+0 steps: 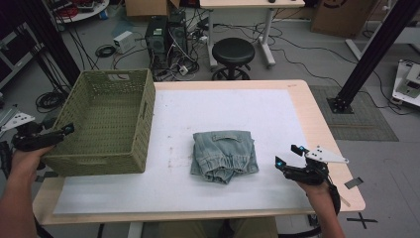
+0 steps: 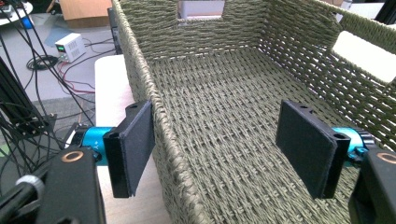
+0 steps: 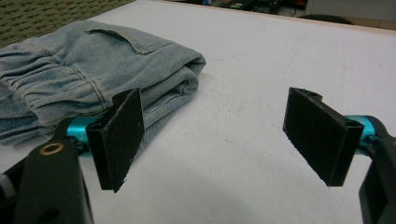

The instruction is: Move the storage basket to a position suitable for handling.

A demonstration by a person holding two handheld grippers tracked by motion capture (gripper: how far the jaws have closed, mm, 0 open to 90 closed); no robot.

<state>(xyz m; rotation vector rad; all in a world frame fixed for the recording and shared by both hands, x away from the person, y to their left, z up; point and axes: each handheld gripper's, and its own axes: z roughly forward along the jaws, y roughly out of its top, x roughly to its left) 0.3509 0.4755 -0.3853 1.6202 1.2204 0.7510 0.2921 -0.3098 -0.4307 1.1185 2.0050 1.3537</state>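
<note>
Your left tongs [image 1: 64,130] sit at the basket's [image 1: 101,163] left wall, jaws apart and straddling the rim: in the left gripper view one flat black pad is outside the wall, the other inside over the basket floor [image 2: 224,121]. Whether the outer pad touches the weave is hard to tell; the inner one stands clear. The basket is olive-green woven cord, rectangular w/ sloped walls, thick braided rim, and cut-out handle slots in the walls. Its near-left corner hangs past the tabletop [image 1: 317,124] edge by your left hand [image 1: 27,158].

Your right tongs [image 1: 287,154] are also wide apart, nothing between the pads, just bare white mat [image 3: 243,154] below. The folded jeans [image 1: 225,154] lie to the left of those tongs, near but not touching. In the right gripper view the denim [image 3: 93,70] shows behind the left pad: light-blue washed cotton, a stitched pocket flap on top, gathered elastic hem along the near side, soft rounded fold at the edge nearest the tongs. The left part of the bundle is cut off by that frame's edge, and part sits behind the pad.

Jeans are well apart from the left tongs, w/ the basket's right wall between. The mat is matte white w/ faint scuff marks; tabletop rim is pale wood.
</note>
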